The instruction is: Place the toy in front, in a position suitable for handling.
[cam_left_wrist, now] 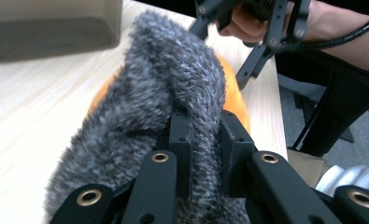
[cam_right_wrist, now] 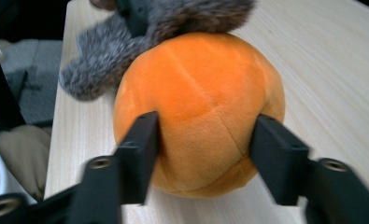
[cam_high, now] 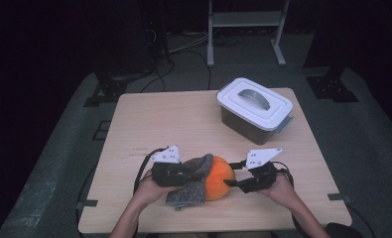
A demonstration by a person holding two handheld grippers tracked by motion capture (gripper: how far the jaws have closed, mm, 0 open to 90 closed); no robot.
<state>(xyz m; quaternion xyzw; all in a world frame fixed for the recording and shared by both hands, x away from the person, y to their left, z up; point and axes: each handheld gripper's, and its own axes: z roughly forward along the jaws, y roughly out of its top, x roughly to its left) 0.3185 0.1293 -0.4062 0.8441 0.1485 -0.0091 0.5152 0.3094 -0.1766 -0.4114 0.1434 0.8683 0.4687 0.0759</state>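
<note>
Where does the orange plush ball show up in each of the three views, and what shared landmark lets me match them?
High view: the orange plush ball lies near the table's front edge, between the two grippers.
Left gripper view: its orange surface peeks out behind the grey furry cloth.
Right gripper view: the ball sits centre frame, between the black jaws.
Shared landmark: the grey furry cloth draped against the ball.

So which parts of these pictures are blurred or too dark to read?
High view: the table is lit, the room around it nearly black. Left gripper view: the grey fuzzy cloth is sharp, the container behind is soft. Right gripper view: the right gripper is smeared by motion blur, the orange plush ball slightly soft.
</note>
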